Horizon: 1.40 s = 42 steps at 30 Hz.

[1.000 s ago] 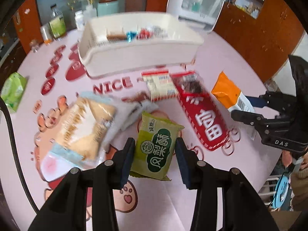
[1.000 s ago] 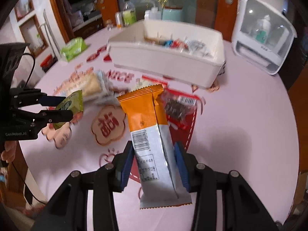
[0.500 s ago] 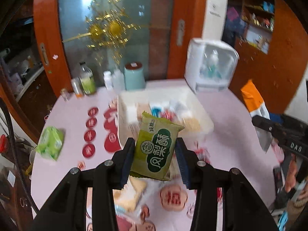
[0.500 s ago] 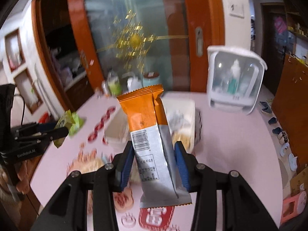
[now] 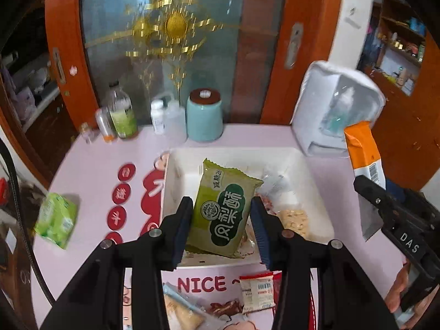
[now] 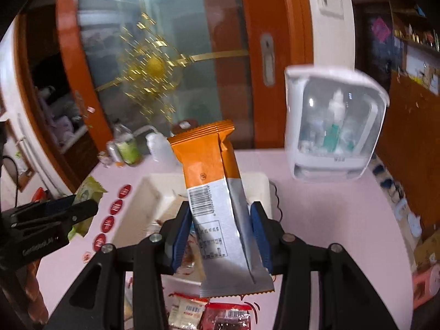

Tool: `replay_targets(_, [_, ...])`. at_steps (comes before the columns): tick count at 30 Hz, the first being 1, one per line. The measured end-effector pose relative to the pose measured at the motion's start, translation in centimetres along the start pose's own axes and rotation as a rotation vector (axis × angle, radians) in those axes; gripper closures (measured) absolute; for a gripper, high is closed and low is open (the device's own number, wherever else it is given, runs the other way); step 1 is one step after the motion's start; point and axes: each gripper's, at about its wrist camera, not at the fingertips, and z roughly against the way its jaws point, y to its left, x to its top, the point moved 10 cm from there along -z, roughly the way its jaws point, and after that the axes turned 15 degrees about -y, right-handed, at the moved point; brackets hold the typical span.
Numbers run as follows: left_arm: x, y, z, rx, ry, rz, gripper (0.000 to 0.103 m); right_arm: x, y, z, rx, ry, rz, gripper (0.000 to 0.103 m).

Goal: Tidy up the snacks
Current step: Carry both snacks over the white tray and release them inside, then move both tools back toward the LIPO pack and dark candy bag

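Your left gripper (image 5: 221, 228) pinches the green snack pack (image 5: 224, 210) directly over the white bin (image 5: 316, 181); that drop looks safe. Your right gripper (image 6: 221, 235) has the orange-and-silver bar (image 6: 217, 200) between its pads, jaws just easing apart, and the bar seems to hang over the bin's near edge, though blur makes that uncertain. Let go here and it may tip outside the bin, onto the loose packets (image 6: 189, 310) in front of it.

Pink counter (image 5: 247, 137) against orange-framed glass door (image 5: 165, 55) bearing gold ornament (image 5: 176, 24). Teal canister (image 5: 204, 118), bottles behind. White cabinet (image 6: 332, 123) right. Wooden shelving (image 5: 398, 49) far right, cluttered.
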Motion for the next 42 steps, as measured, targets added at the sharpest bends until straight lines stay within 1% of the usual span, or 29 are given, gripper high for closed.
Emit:
replay_targets(1, [-0.5,0.2,-1.3,0.008,0.021,0.012,0.061,-0.4,-0.3,-0.7,0.004,0.015,-0.014,0.057])
replay_targets(4, [-1.5,0.4,-3.8,0.019,0.045,0.016,0.061,-2.1,-1.2,-2.8,-0.004,0.063,-0.045,0.057])
replay_targets(6, [-2.2,0.3,-5.0,0.016,0.068,0.007,0.061,-2.8,-1.4,-3.6,-0.007,0.081,-0.050,0.057])
replay_targets(8, [-2.5,0.4,-5.6,0.030,0.075,0.009,0.060,-3.1,-1.3,-3.8,0.006,0.095,-0.055,0.057])
replay_targets(9, [-2.5,0.5,-5.7,0.029,0.075,0.011,0.055,-3.2,-1.2,-3.6,0.008,0.096,-0.051,0.057])
replay_targets(10, [-2.5,0.5,-5.8,0.025,0.069,0.023,0.040,-3.1,-1.2,-3.3,0.007,0.089,-0.043,0.057])
replay_targets(11, [-2.3,0.6,-5.7,0.018,0.059,0.033,0.032,-2.9,-1.2,-3.0,0.010,0.079,-0.036,0.057])
replay_targets(12, [-2.0,0.6,-5.5,0.012,0.044,0.043,0.019,-2.8,-1.1,-2.7,0.012,0.072,-0.031,0.057])
replay_targets(13, [-1.8,0.7,-5.2,0.011,0.032,0.049,0.015,-2.6,-1.1,-2.4,0.013,0.065,-0.027,0.057])
replay_targets(15, [-1.6,0.7,-4.7,-0.002,0.029,0.057,0.015,-2.4,-1.1,-1.6,0.016,0.053,-0.016,0.057])
replay_targets(17, [-1.7,0.8,-4.3,0.005,0.039,0.051,0.015,-2.2,-1.1,-0.8,0.011,0.044,-0.003,0.057])
replay_targets(21, [-1.8,1.3,-2.6,0.022,0.032,0.004,0.015,-2.4,-1.2,0.9,0.012,0.040,0.013,0.056])
replay_targets(23, [-1.8,1.5,-1.1,0.027,0.025,-0.018,0.015,-2.7,-1.3,1.9,0.010,0.044,0.020,0.056])
replay_targets(26, [-1.8,1.6,1.2,-0.001,0.017,-0.017,0.015,-3.4,-1.4,3.9,0.019,0.049,0.010,0.056])
replay_targets(30, [-2.0,1.6,5.4,-0.016,-0.018,-0.054,0.015,-4.6,-1.5,6.3,0.040,0.065,-0.013,0.053])
replay_targets(35, [-2.5,1.1,10.0,-0.048,-0.032,-0.083,0.015,-5.0,-1.1,9.5,0.035,0.057,0.030,0.053])
replay_targets(39, [-3.5,0.3,12.7,-0.086,-0.041,-0.092,0.014,-5.5,-0.5,11.7,0.069,0.070,0.024,0.052])
replay_targets(41, [-4.2,-0.4,13.6,-0.111,-0.038,-0.098,0.014,-6.1,-0.3,12.7,0.064,0.078,0.033,0.052])
replay_targets(42, [-4.6,-0.8,14.0,-0.124,-0.033,-0.100,0.012,-6.4,-0.2,12.9,0.063,0.081,0.040,0.048])
